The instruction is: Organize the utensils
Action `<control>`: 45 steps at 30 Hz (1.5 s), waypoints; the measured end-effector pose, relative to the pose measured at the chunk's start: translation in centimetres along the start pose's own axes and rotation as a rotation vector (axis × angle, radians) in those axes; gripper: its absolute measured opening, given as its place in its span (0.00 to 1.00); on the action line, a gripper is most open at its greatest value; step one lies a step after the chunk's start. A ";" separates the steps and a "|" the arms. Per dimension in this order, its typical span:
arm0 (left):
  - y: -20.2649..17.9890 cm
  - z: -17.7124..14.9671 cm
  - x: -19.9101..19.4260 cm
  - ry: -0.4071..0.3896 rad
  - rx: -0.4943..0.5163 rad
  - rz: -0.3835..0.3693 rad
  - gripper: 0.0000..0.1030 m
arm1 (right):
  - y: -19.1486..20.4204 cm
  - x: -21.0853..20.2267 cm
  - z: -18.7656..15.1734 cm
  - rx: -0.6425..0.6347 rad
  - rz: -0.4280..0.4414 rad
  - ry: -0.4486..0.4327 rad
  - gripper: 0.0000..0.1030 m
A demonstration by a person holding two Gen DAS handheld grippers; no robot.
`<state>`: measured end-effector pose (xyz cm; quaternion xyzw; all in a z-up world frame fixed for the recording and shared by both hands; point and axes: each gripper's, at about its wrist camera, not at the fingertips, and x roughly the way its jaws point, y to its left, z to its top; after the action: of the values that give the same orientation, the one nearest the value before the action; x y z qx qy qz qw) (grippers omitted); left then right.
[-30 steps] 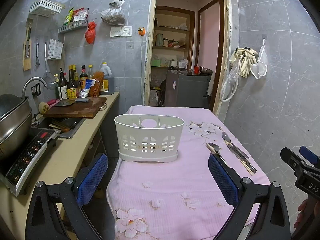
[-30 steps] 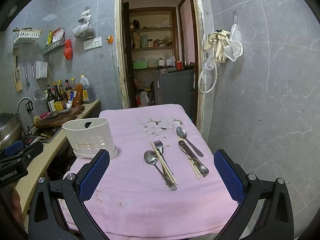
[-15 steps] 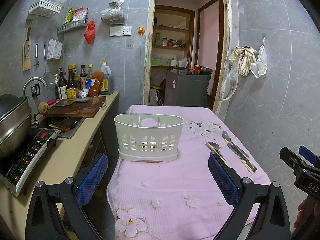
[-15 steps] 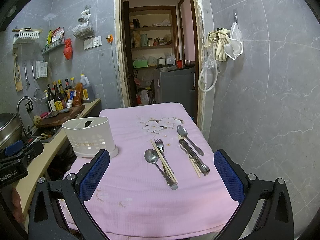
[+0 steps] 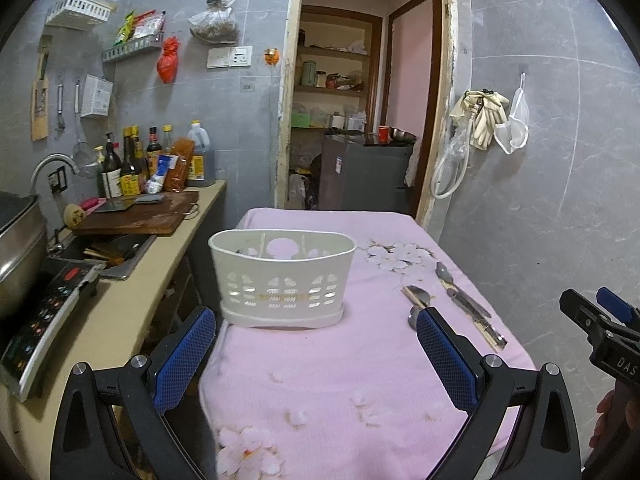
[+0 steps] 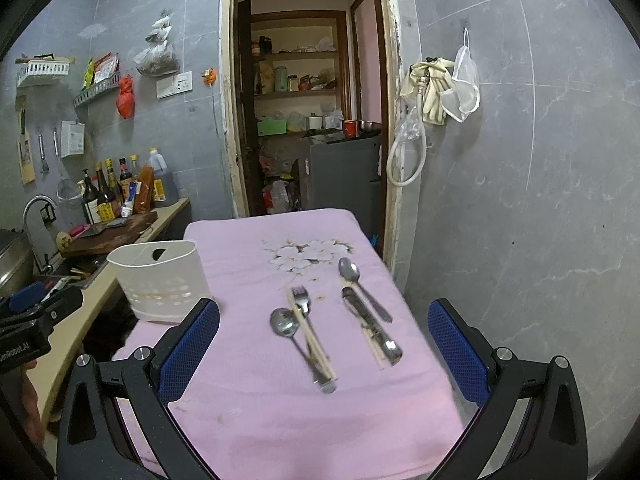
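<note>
Left gripper (image 5: 316, 344), jaws spread wide and holding nothing, hangs above the near part of a table covered in a pink floral cloth (image 5: 340, 380); its blue-padded fingers (image 5: 184, 350) frame a white perforated utensil caddy (image 5: 282, 278), which stands upright on the cloth near the table's left edge, apart from the gripper. Right gripper (image 6: 324, 344), likewise spread wide and empty, hangs above the near right part of the same table, clear of the cutlery lying between its fingers in that view. The utensils rest flat on the cloth in two groups to the right of the caddy and well apart from it. Nearer group: a fork (image 6: 301, 298), a spoon (image 6: 283, 322) just to its left, and a pair of pale chopsticks (image 6: 310, 334) lying across them lengthwise. Farther right group: a second spoon (image 6: 349, 270), a metal-handled utensil (image 6: 370, 326) whose type cannot be told, and a second pair of chopsticks (image 6: 371, 346) beneath it. No utensil can be seen inside the caddy's compartments. A counter (image 5: 132, 300) with a wooden cutting board (image 5: 140, 216) and condiment bottles (image 5: 132, 164) runs along the table's left side.
</note>
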<state>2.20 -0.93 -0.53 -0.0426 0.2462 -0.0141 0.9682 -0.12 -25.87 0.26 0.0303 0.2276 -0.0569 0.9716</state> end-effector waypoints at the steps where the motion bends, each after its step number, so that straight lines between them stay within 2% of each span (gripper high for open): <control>1: -0.3 0.3 0.3 0.004 -0.001 -0.005 0.98 | -0.4 0.3 0.2 0.000 -0.001 0.002 0.99; 8: -3.3 1.5 4.0 0.024 -0.013 -0.040 0.98 | -3.7 5.1 2.6 0.006 0.030 0.040 0.99; 12: -5.6 1.9 7.4 0.076 -0.018 -0.064 0.98 | -5.1 8.9 3.8 -0.005 0.080 0.065 0.99; 17: -8.4 1.7 11.9 0.150 -0.023 -0.082 0.98 | -6.9 15.5 4.5 -0.029 0.184 0.139 0.99; 20: -9.6 1.3 14.5 0.185 -0.035 -0.079 0.98 | -7.4 19.8 4.2 -0.042 0.251 0.192 0.95; 22: -10.1 0.8 16.3 0.211 -0.044 -0.073 0.97 | -7.7 23.0 3.7 -0.050 0.296 0.235 0.87; 28: -11.0 -0.9 20.5 0.323 -0.081 -0.063 0.79 | -7.8 30.4 1.9 -0.069 0.412 0.346 0.67; 32: -11.4 -2.0 22.5 0.385 -0.116 -0.081 0.68 | -7.9 33.7 0.8 -0.072 0.466 0.384 0.57; 34: -11.9 -2.5 23.6 0.420 -0.117 -0.087 0.62 | -8.0 34.9 0.6 -0.073 0.481 0.402 0.49; 37: -12.5 -3.0 24.8 0.465 -0.117 -0.098 0.50 | -7.8 36.6 0.3 -0.082 0.507 0.420 0.41; 42: -12.8 -3.4 26.1 0.510 -0.134 -0.112 0.36 | -7.4 39.0 0.4 -0.105 0.551 0.454 0.33; 45: -12.8 -3.6 26.7 0.528 -0.143 -0.116 0.30 | -6.6 40.3 0.7 -0.142 0.583 0.469 0.32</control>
<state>23.83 -15.24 -15.19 -0.1196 0.4876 -0.0630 0.8626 35.25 -36.40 -17.35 0.0387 0.4291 0.2460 0.8683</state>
